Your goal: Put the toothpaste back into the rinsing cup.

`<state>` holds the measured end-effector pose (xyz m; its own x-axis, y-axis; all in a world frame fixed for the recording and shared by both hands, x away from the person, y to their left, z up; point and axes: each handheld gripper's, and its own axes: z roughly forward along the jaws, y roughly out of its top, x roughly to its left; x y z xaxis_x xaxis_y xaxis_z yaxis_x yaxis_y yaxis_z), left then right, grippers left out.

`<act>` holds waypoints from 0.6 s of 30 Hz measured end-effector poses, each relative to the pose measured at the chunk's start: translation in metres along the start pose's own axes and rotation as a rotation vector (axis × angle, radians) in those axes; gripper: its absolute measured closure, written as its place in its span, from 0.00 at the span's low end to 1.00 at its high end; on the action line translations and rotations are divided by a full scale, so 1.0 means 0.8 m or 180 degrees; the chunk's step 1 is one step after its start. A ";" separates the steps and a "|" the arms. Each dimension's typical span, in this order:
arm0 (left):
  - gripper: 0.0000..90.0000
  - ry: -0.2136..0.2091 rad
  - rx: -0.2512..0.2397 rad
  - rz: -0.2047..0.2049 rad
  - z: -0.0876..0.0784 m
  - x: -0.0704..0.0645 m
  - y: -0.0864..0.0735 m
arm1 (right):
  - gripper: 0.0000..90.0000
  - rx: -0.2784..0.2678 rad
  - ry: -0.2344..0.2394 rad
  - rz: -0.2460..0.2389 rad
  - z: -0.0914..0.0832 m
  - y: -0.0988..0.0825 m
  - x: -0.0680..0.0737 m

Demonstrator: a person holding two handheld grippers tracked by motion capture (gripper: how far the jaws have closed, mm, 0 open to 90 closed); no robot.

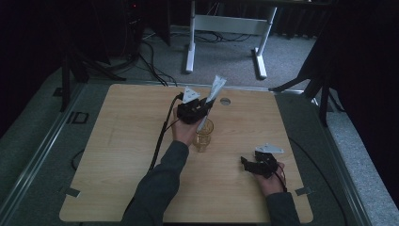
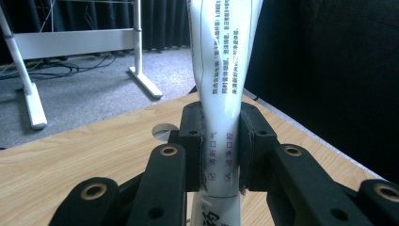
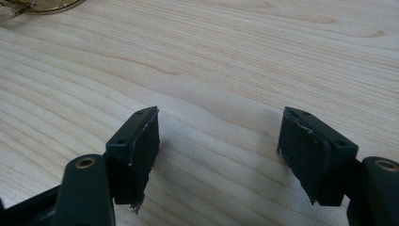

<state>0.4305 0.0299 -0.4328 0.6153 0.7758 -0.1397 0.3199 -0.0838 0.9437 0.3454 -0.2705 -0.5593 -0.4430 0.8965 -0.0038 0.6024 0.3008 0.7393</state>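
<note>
A white tube (image 2: 221,80) with printed text stands upright between the jaws of my left gripper (image 2: 220,150), which is shut on it. In the high view the tube (image 1: 215,89) slants up and away from the left gripper (image 1: 200,110), its lower end reaching into an amber glass (image 1: 204,136) on the wooden table (image 1: 122,141). My right gripper (image 1: 251,165) rests low over the table's right front part, jaws apart. Its own view shows the right gripper (image 3: 219,150) open over bare wood with nothing between the pads (image 3: 146,146).
A round hole (image 1: 225,101) sits in the tabletop near the far edge. A white desk frame (image 1: 226,28) and cables lie on the floor beyond. The glass rim (image 3: 28,5) peeks in at the right gripper view's top left. Dark curtains surround the table.
</note>
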 end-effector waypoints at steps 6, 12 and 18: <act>0.83 -0.0006 0.0019 0.0018 0.005 -0.002 -0.004 | 0.33 0.0000 0.0004 -0.0004 0.000 0.000 0.000; 0.83 0.0009 0.0051 0.0026 0.011 -0.002 -0.008 | 0.33 0.0002 0.0008 -0.0005 0.000 0.000 0.000; 0.82 0.0067 0.0083 0.0057 0.016 -0.002 -0.011 | 0.33 0.0003 0.0018 -0.0016 0.000 0.000 0.000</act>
<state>0.4363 0.0216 -0.4447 0.6059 0.7870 -0.1164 0.3279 -0.1138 0.9378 0.3451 -0.2705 -0.5593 -0.4498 0.8931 -0.0036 0.6008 0.3055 0.7387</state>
